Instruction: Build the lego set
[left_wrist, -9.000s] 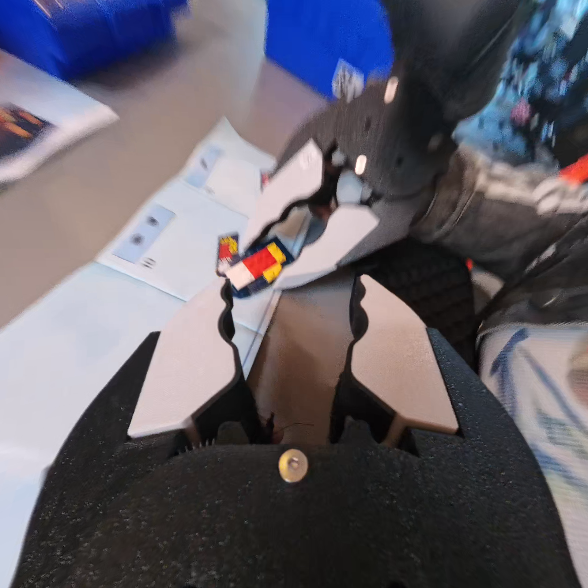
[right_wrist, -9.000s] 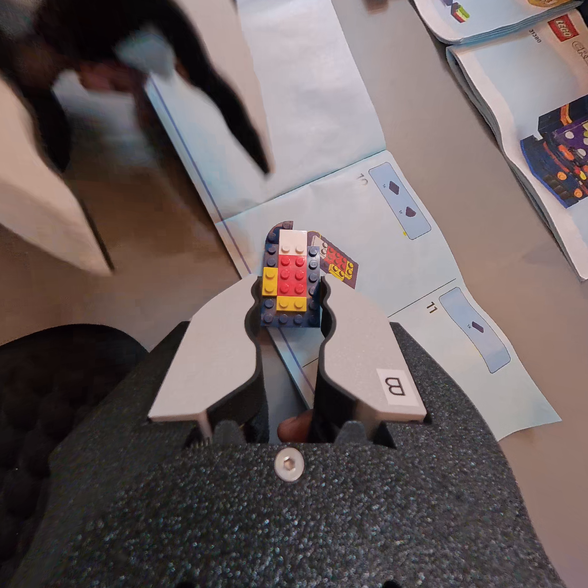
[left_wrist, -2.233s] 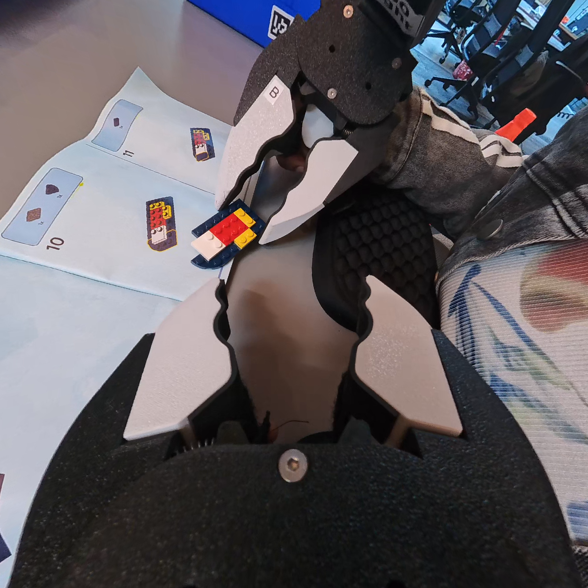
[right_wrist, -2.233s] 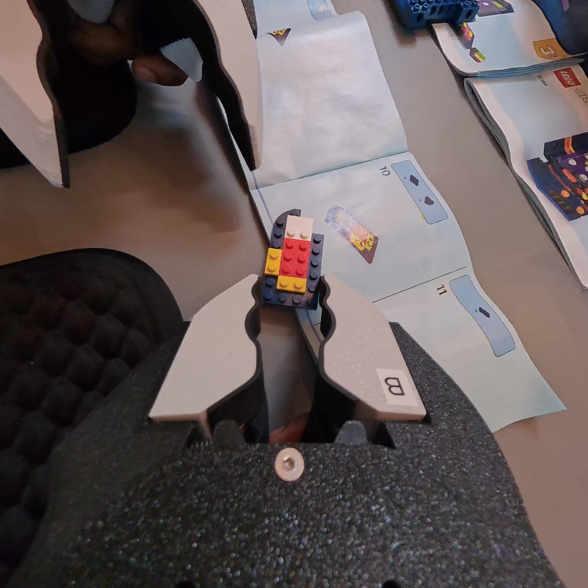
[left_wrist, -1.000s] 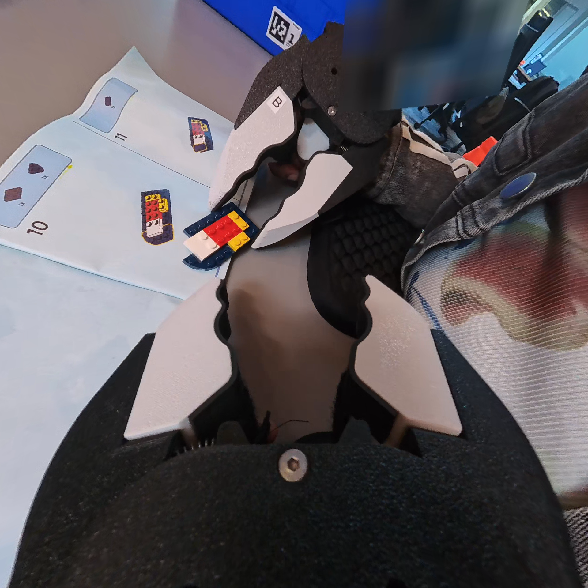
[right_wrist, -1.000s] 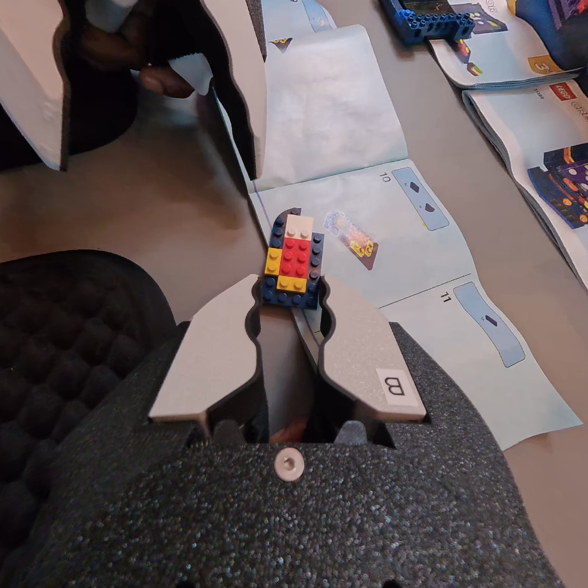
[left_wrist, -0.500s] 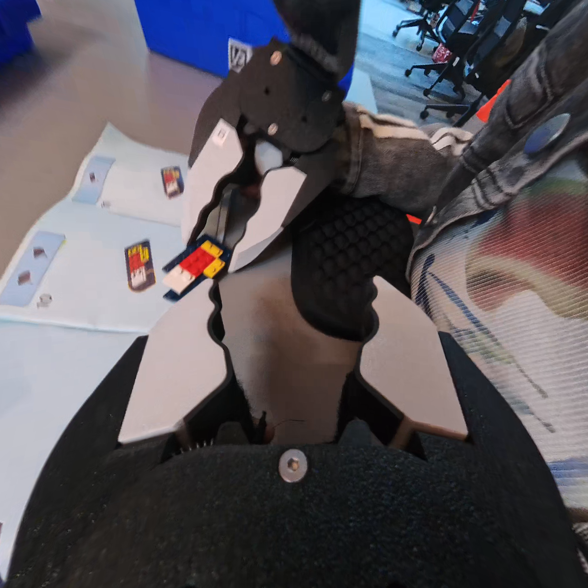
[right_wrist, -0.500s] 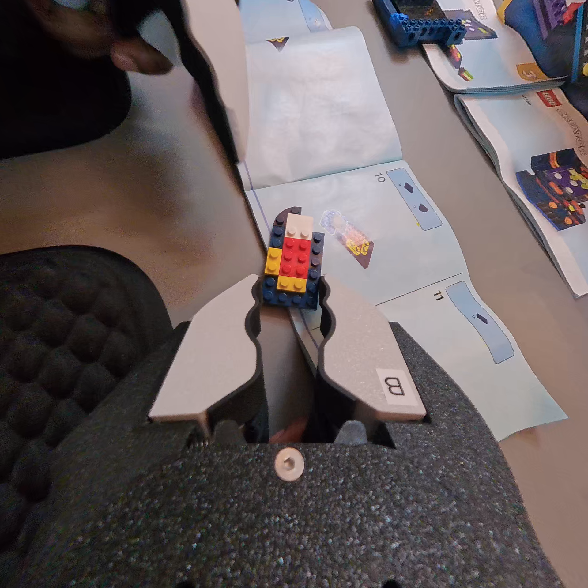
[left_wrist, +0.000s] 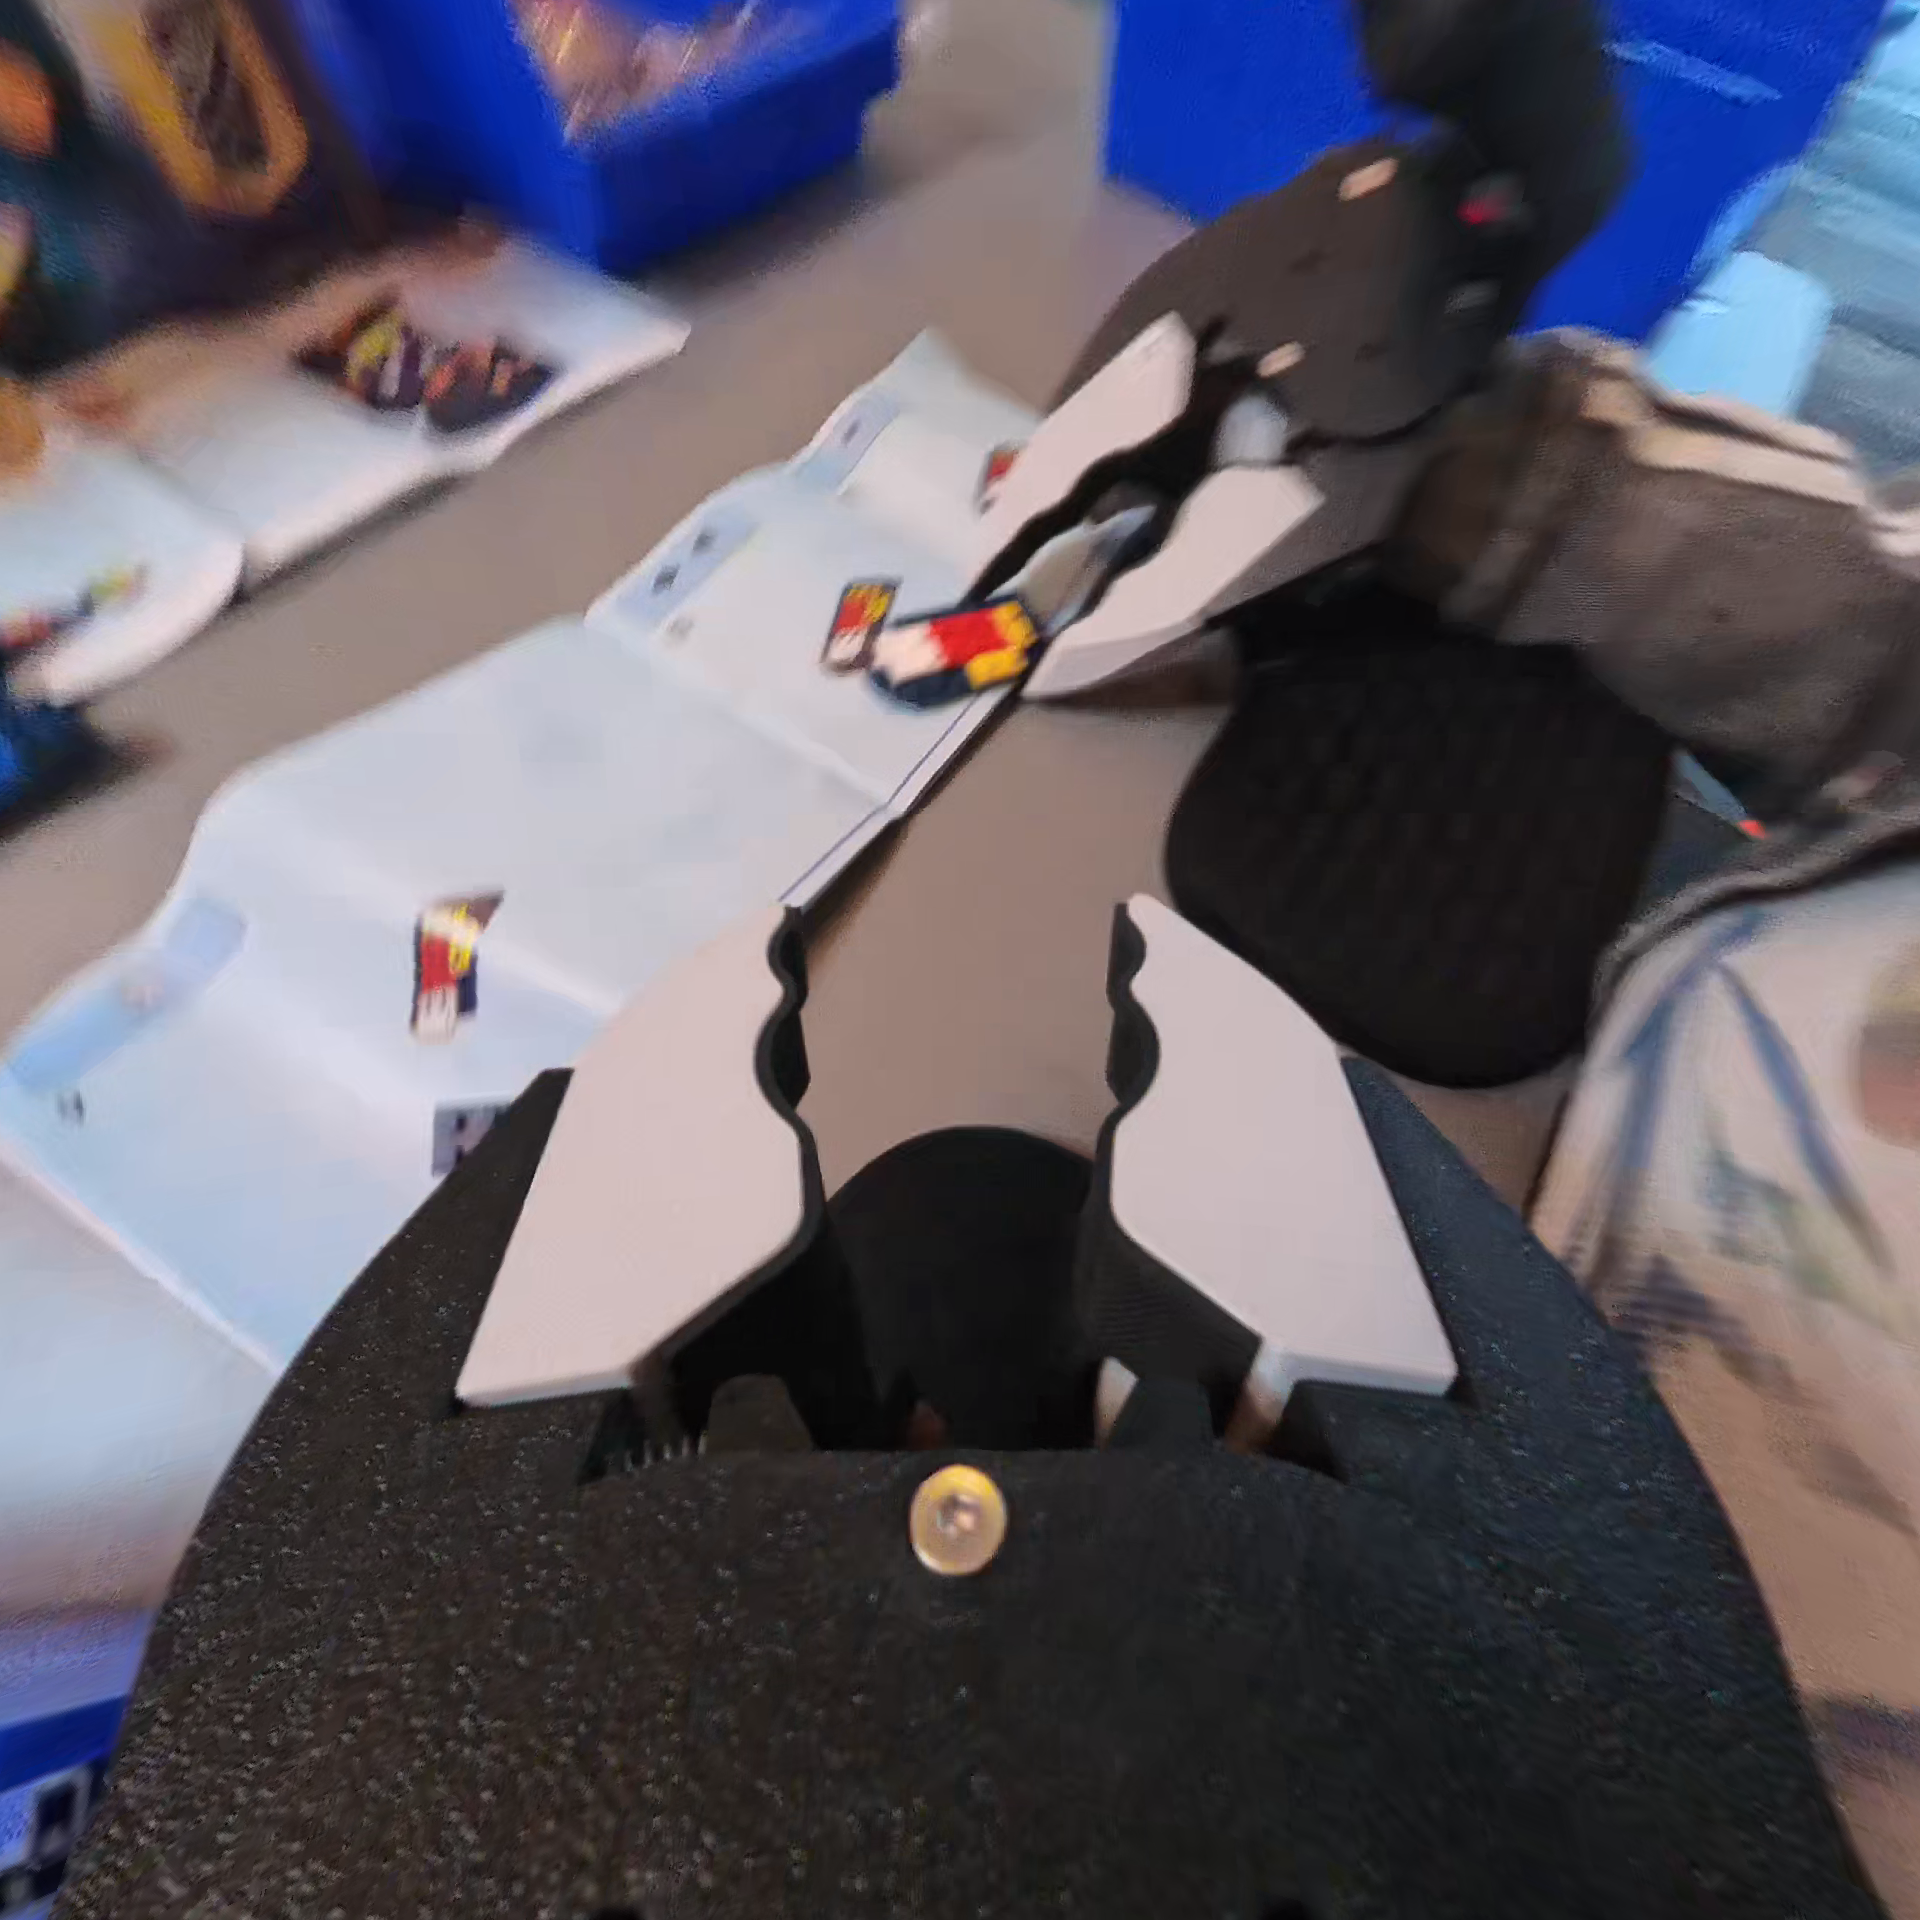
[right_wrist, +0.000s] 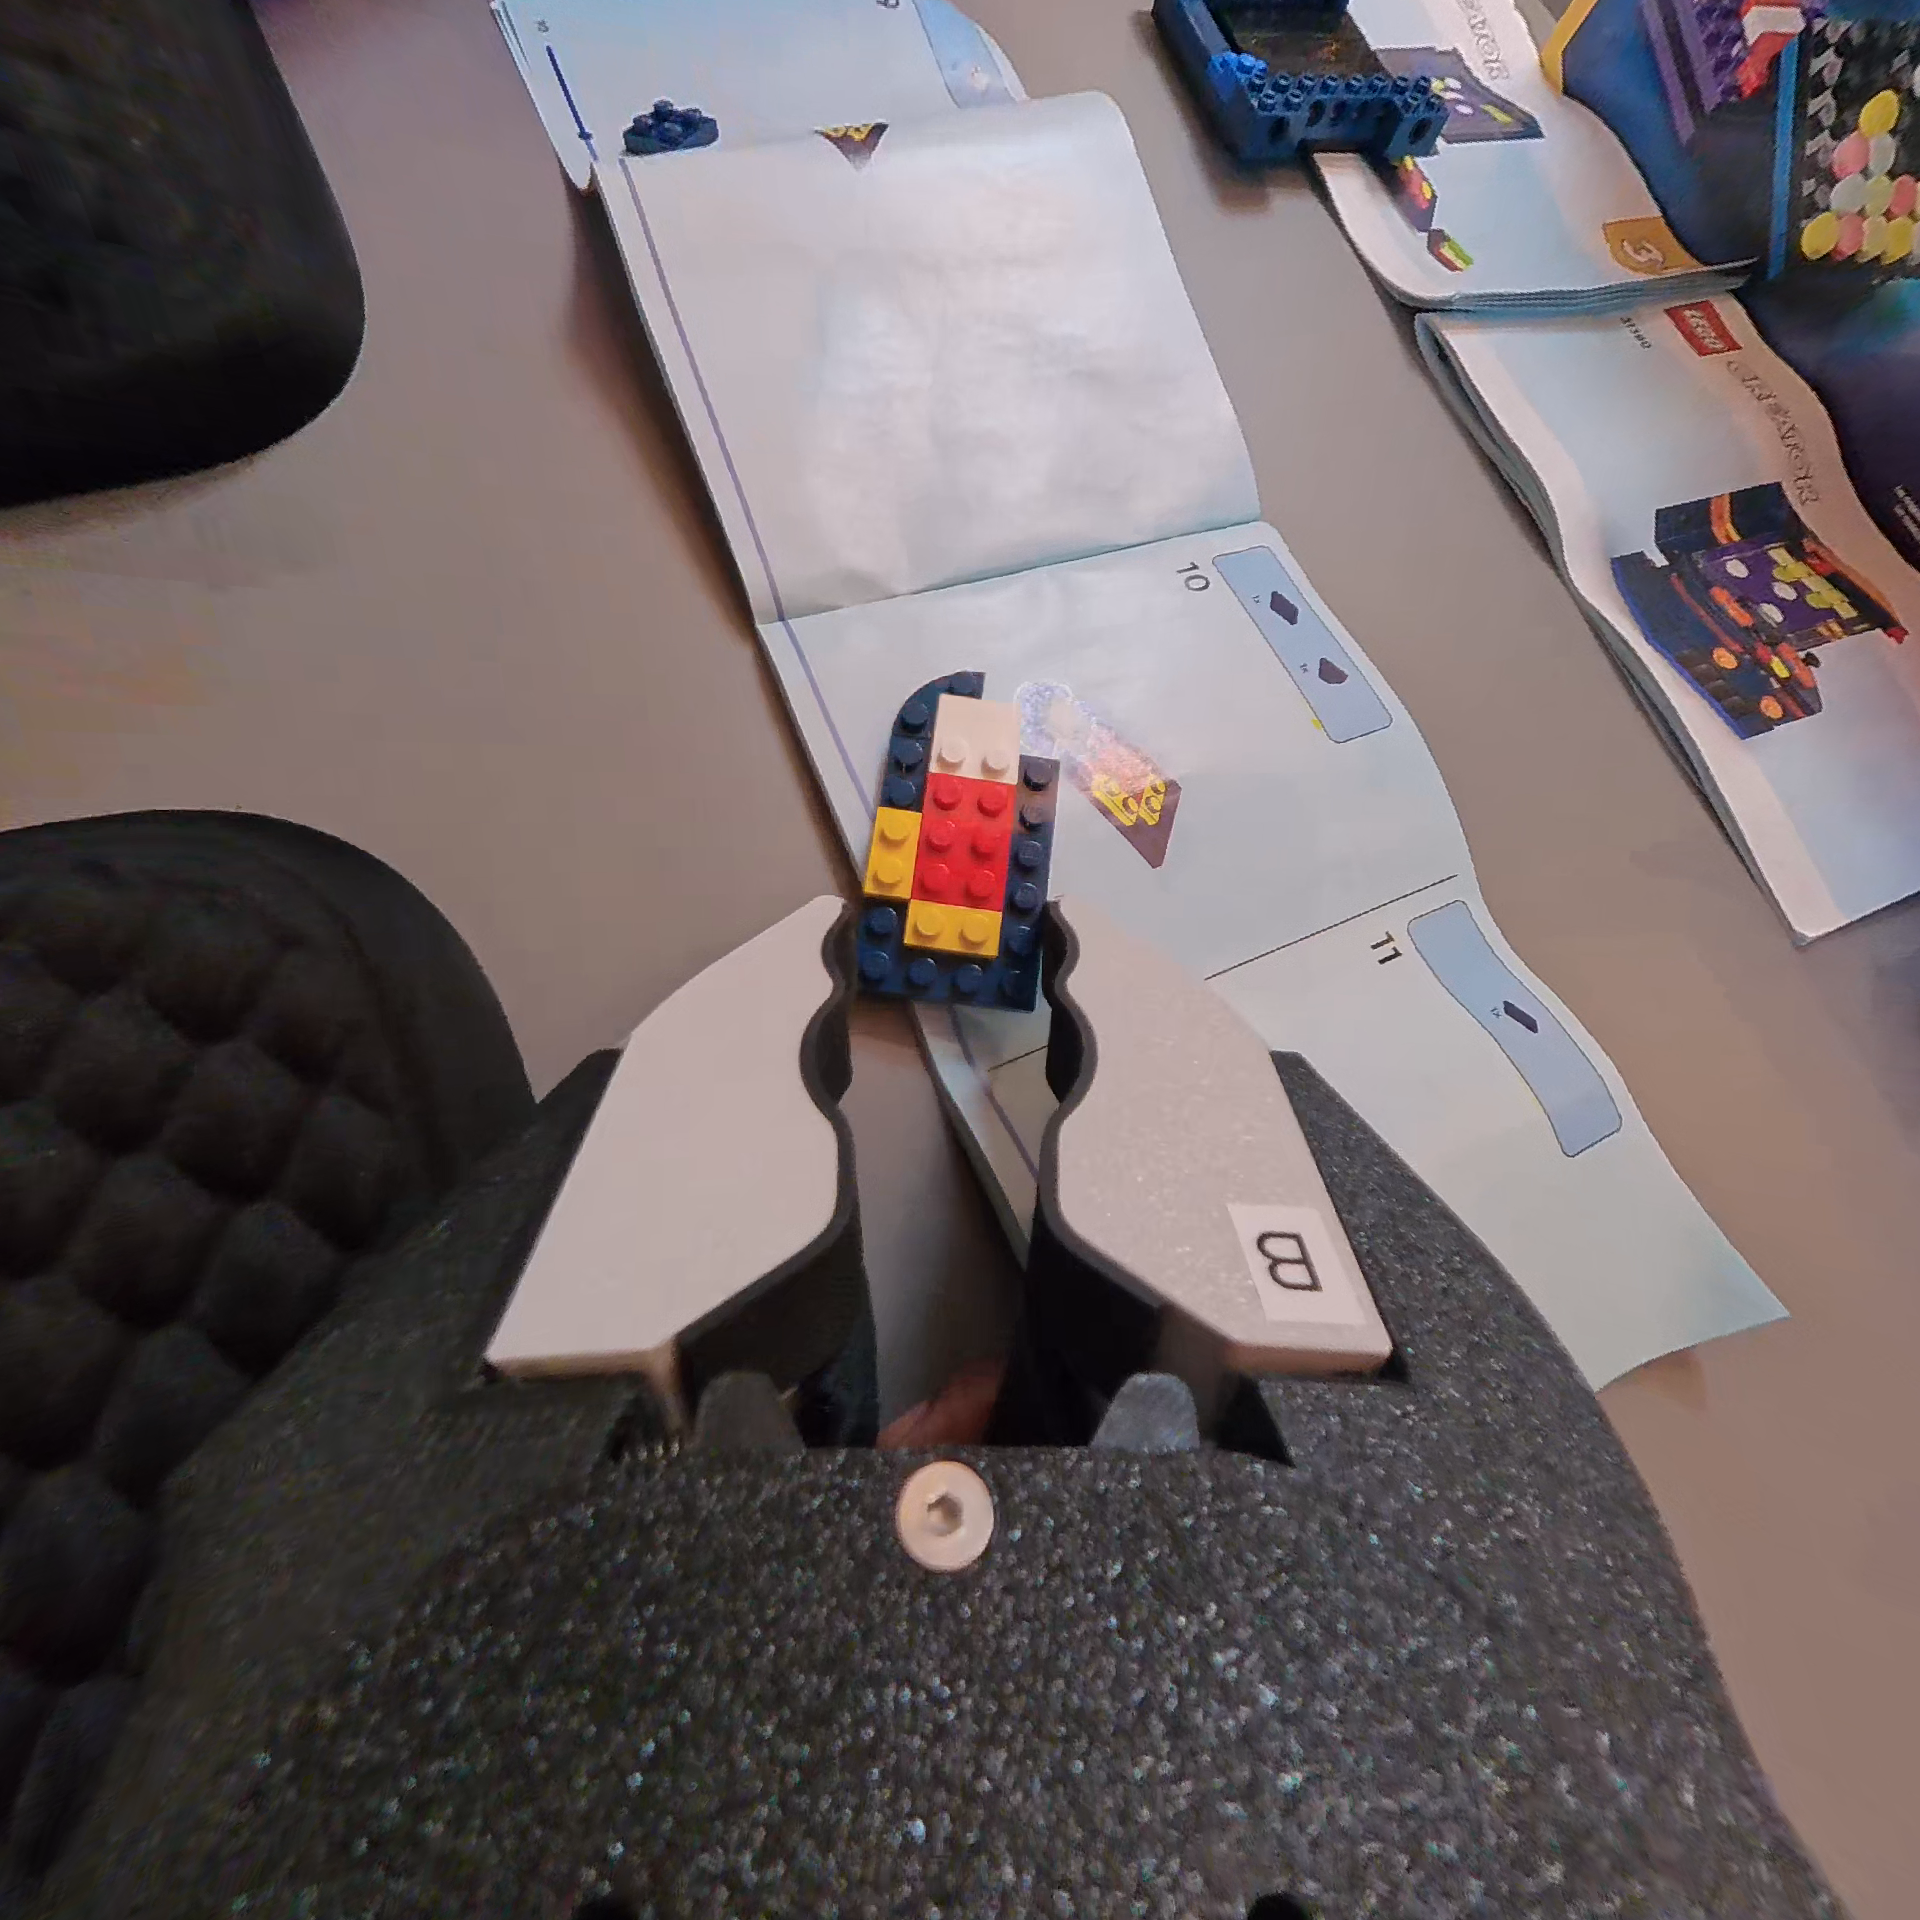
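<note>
Right hand-held gripper (right_wrist: 948, 961): your jaws pinch the brick plate (right_wrist: 961, 842) by its dark-blue edges.
Left hand-held gripper (left_wrist: 956, 971): parted, empty.
Handling: light, stiff; layers could pop apart.

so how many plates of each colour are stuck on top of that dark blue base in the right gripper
white plate: 1
red plate: 1
yellow plates: 2
total: 4, all on the dark blue base pinched by the right gripper

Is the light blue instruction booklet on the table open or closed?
Open: the booklet lies spread flat on the table, its inner pages showing.
</note>
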